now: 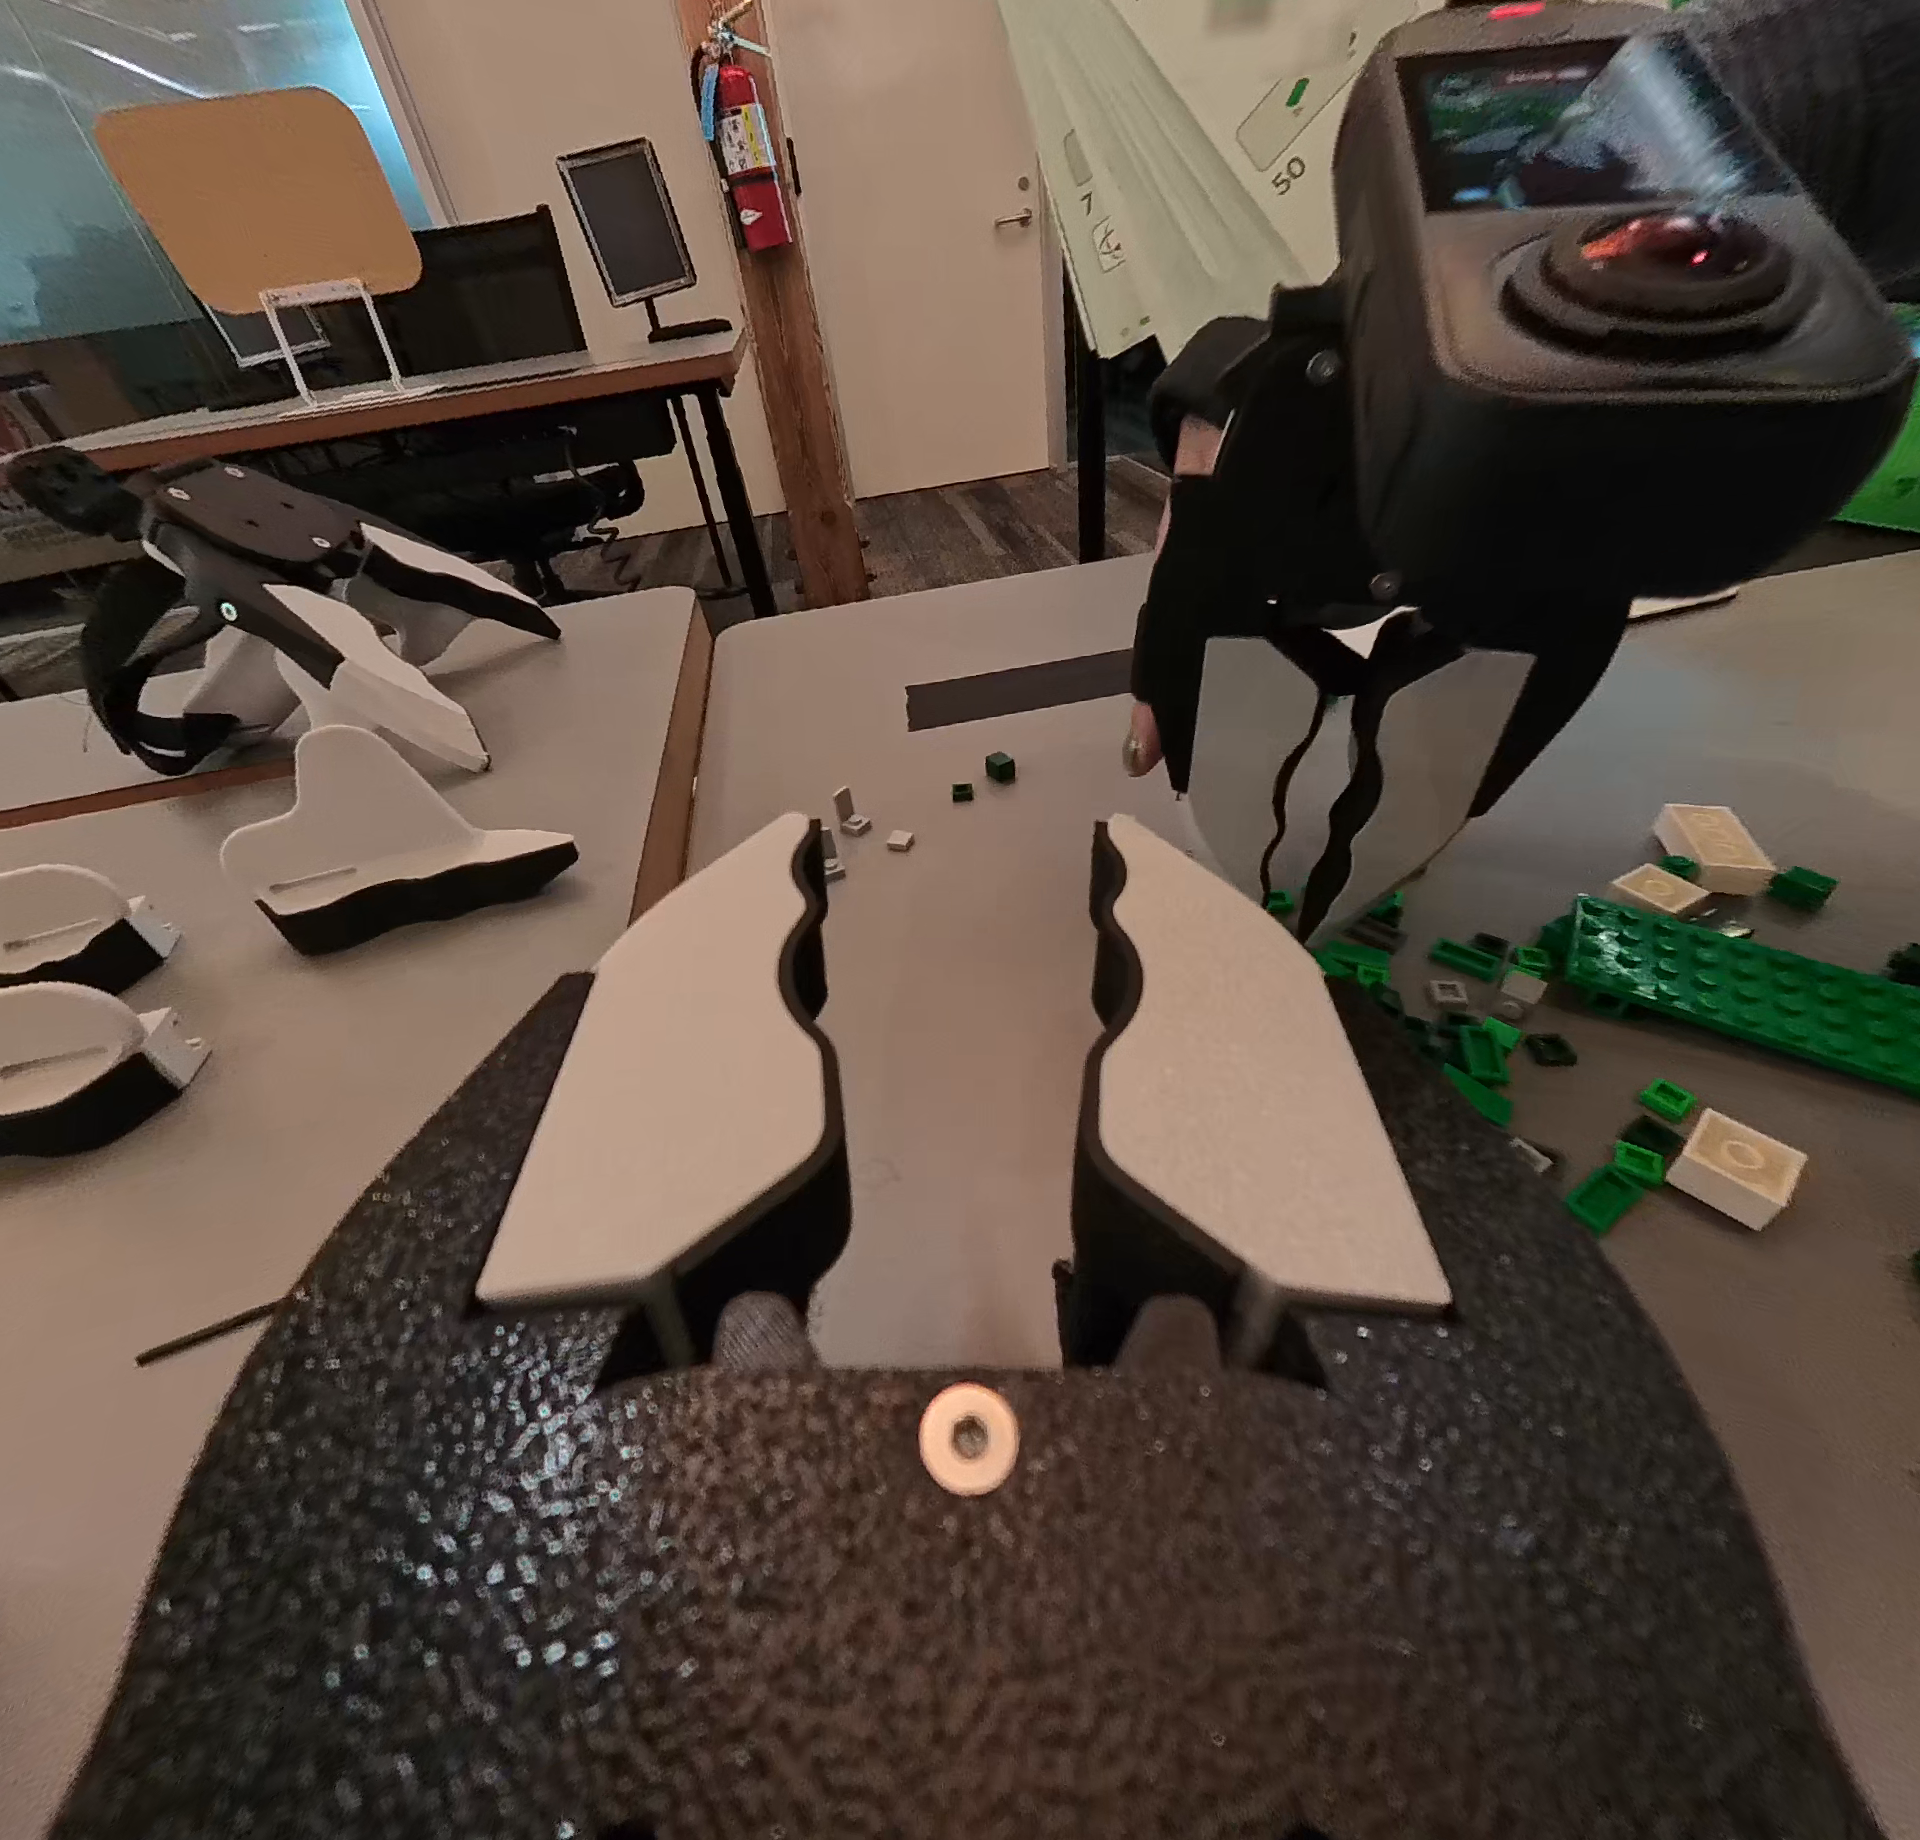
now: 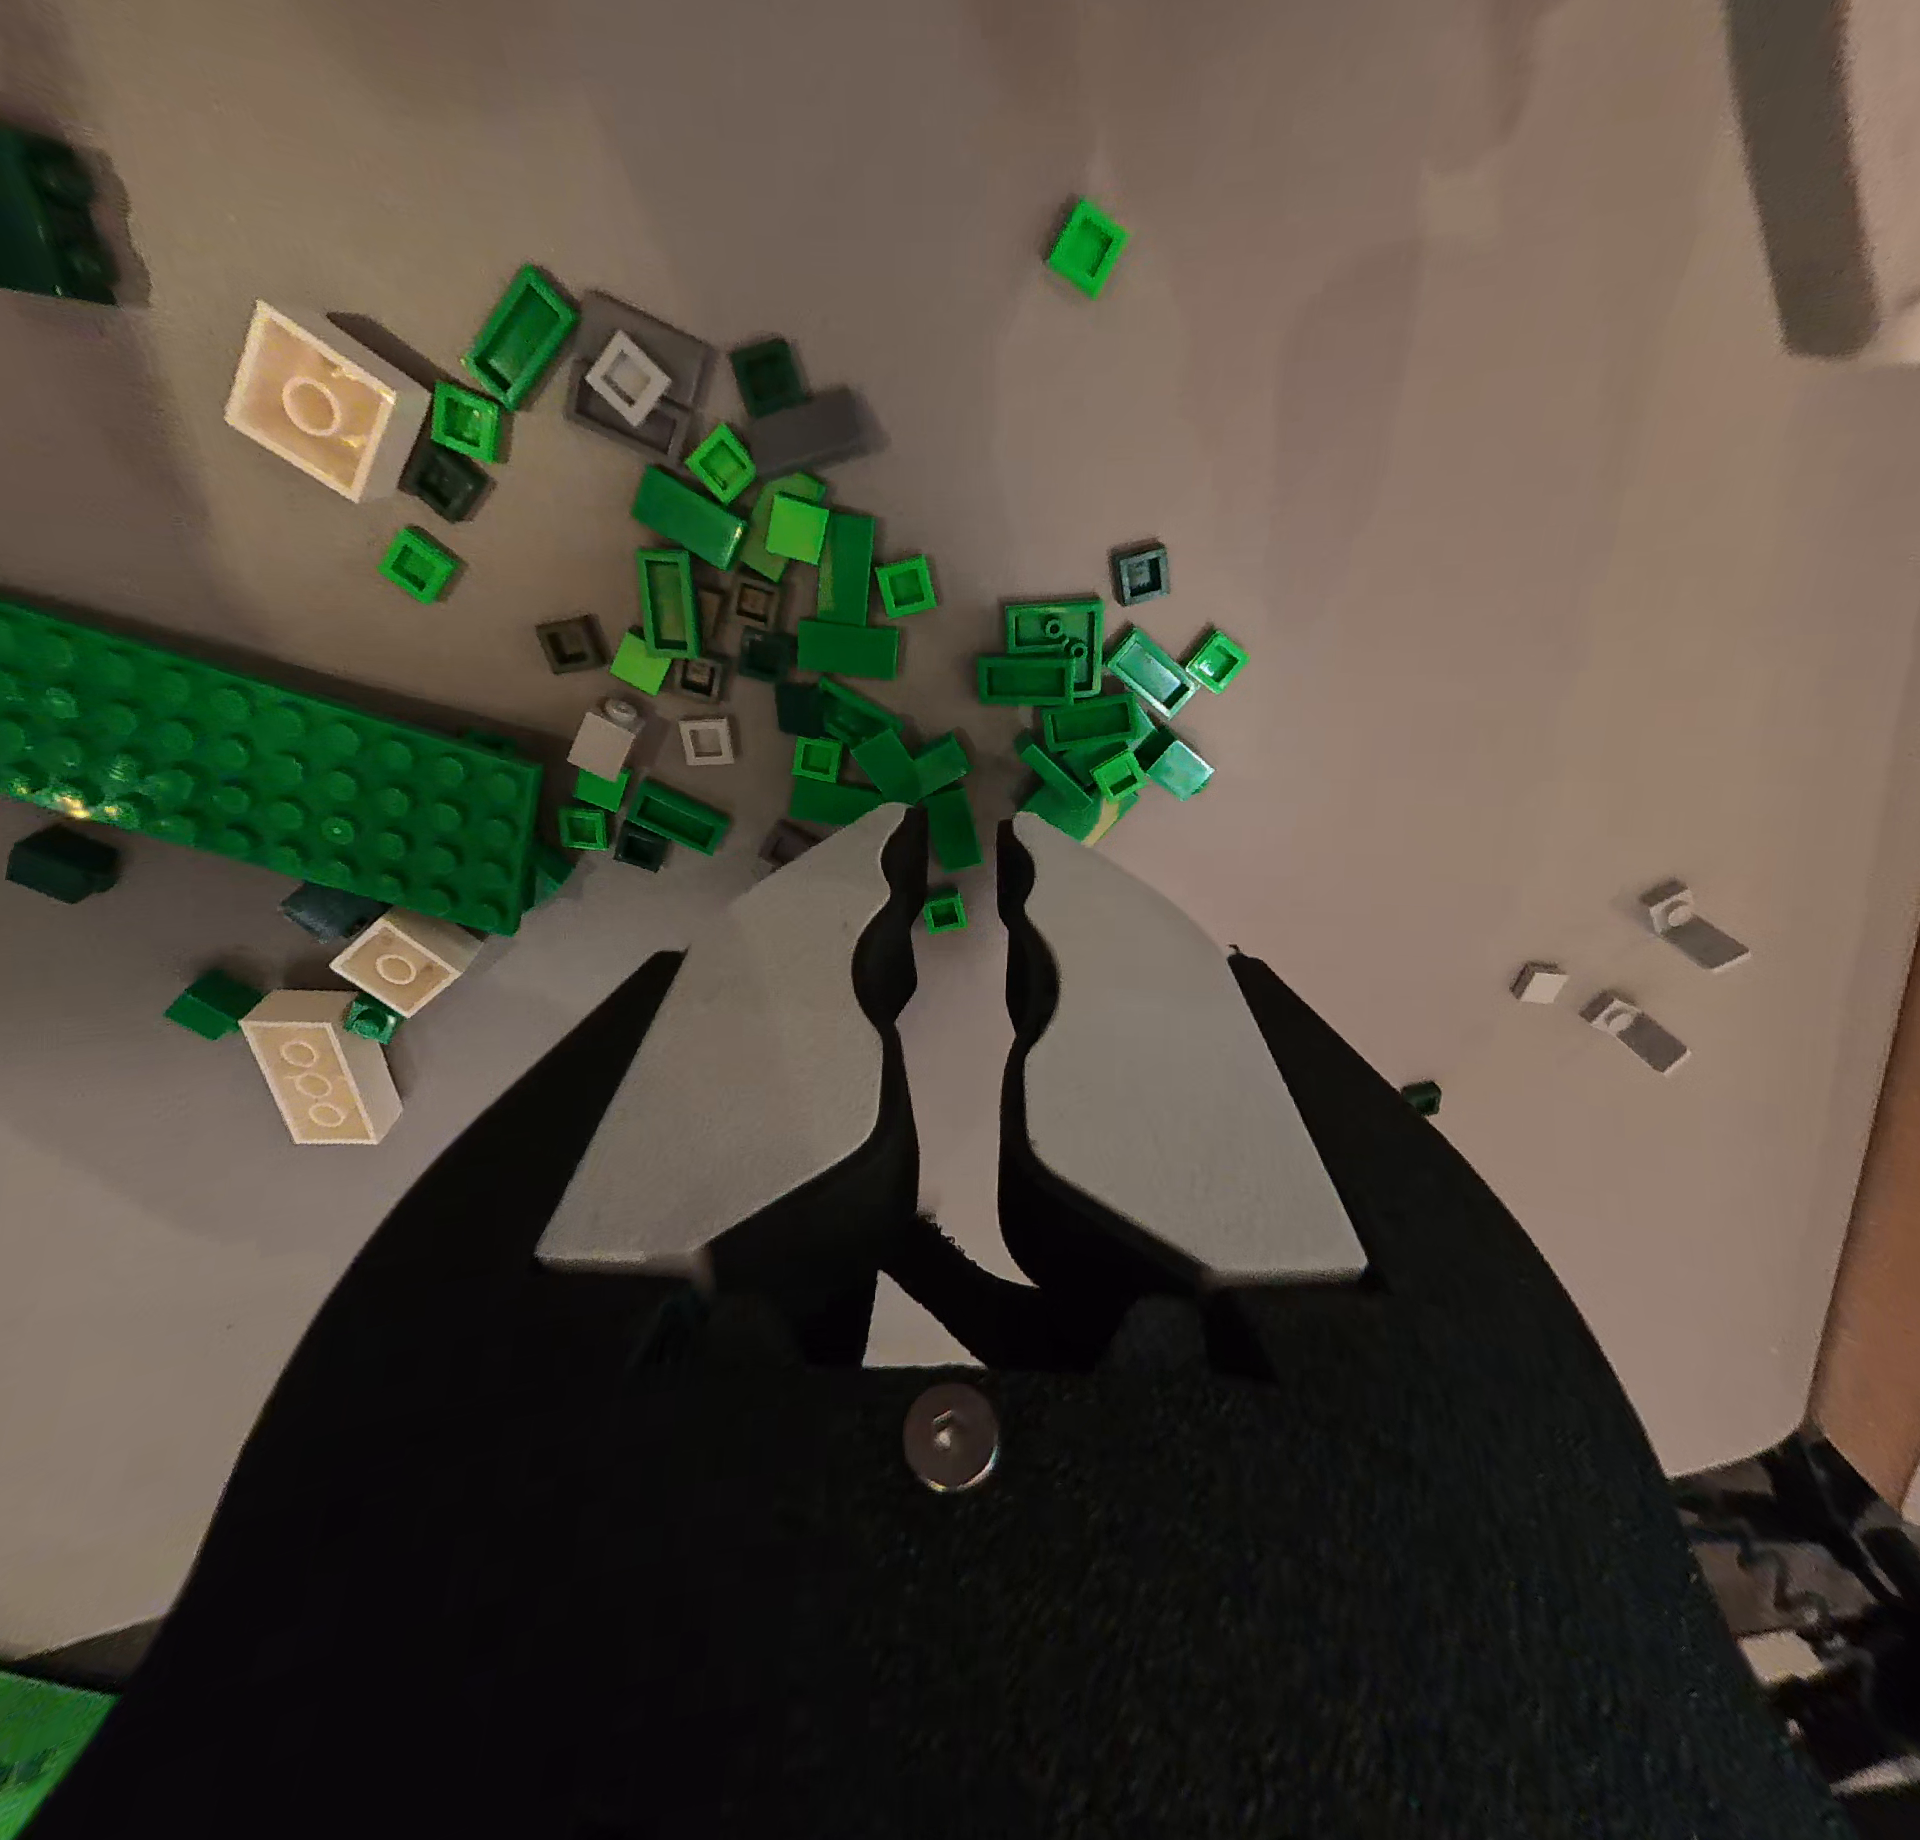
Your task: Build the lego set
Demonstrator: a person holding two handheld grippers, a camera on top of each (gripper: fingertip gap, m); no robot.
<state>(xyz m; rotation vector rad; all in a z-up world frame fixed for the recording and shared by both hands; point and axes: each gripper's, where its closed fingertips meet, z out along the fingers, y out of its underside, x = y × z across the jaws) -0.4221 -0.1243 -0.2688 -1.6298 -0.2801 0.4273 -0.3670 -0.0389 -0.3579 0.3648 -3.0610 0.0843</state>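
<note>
Right gripper (image 2: 961,834) open above green tiles (image 2: 951,829)

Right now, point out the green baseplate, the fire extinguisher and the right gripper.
green baseplate (image 2: 260,762), right wrist view, studded top.
fire extinguisher (image 1: 750,154), left wrist view, red cylinder body.
right gripper (image 2: 961,824), right wrist view, gap between its fingertips.

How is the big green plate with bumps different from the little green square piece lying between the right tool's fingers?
The big green plate is long, wide and covered in rows of studs; the little green square is tiny, with a raised rim and no studs showing. The plate lies off to the side of the right tool, while the square lies on the table between its fingers, which stand apart and do not press it. Both are green and lie flat.
</note>
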